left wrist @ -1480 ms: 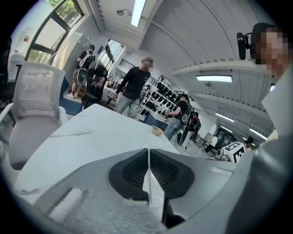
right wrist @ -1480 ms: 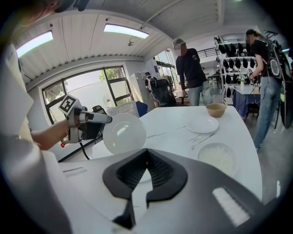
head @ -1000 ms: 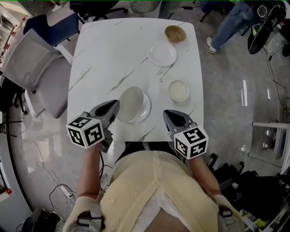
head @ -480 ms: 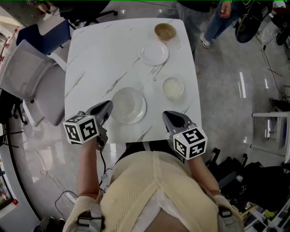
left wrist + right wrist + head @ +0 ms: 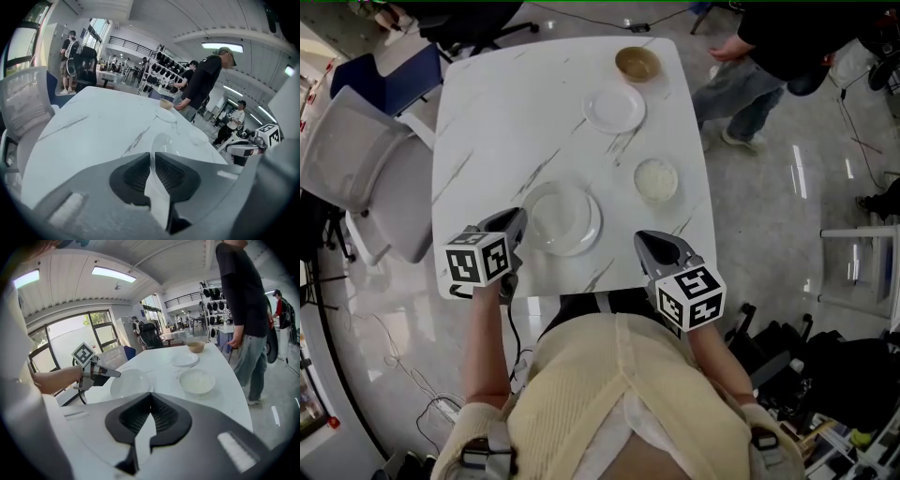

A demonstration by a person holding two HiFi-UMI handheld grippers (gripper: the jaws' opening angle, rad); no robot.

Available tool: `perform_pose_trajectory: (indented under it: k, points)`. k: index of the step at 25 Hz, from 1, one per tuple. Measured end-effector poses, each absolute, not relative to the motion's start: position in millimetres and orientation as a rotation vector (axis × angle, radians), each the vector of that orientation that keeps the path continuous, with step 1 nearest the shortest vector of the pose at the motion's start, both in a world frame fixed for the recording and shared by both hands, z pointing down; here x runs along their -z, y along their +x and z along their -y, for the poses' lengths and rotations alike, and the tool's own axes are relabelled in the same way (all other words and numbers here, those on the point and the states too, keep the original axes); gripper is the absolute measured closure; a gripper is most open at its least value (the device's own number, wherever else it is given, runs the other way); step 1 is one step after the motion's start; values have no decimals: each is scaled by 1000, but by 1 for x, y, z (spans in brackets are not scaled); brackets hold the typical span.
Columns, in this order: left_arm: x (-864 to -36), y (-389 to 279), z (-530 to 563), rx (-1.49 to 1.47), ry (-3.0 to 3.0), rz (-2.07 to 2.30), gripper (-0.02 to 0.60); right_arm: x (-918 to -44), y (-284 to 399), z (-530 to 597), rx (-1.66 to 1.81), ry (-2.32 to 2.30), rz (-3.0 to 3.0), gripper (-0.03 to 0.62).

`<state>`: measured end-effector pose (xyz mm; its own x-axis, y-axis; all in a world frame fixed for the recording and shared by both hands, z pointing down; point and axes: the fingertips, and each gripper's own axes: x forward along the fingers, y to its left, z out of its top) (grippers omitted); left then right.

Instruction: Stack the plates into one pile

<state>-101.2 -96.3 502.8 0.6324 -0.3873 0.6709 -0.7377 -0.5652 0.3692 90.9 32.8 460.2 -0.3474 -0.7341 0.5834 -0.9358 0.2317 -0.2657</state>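
A white plate [image 5: 567,217] lies flat on another one near the table's front edge, the two forming a low pile [image 5: 129,383]. My left gripper [image 5: 517,217] is at the pile's left rim. Its jaws have just been opening and stand a narrow gap apart, with the top plate's rim [image 5: 165,143] in line with the gap. My right gripper [image 5: 643,236] is shut and empty, hovering to the right of the pile near the table's front edge. A second white plate [image 5: 614,108] lies far back, and a small white dish [image 5: 656,180] sits to the right.
A brown bowl [image 5: 637,64] stands at the far edge of the white marble table [image 5: 506,122]. A grey chair [image 5: 366,178] is at the table's left. A person [image 5: 769,56] stands by the far right corner.
The plate that my left gripper held tilted over the lower plate now lies flat on it. The left gripper has sunk with it. The right gripper has stayed put.
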Motion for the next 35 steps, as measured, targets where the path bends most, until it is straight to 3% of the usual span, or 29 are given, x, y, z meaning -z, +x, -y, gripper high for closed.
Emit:
perform_pose_trajectory:
  k: [11,25,35]
  points:
    - [-525,-94,95,-948,2232,941,523,-470,89,-33,-829,1536,2151,591]
    - [-538,-86,97,-1057,2286,938,572,-471,91,-35,-834,1544,2152,591]
    - [-465,-70,99,-612,2496,895,574,-455,88,-23,-796,1591,2167,591]
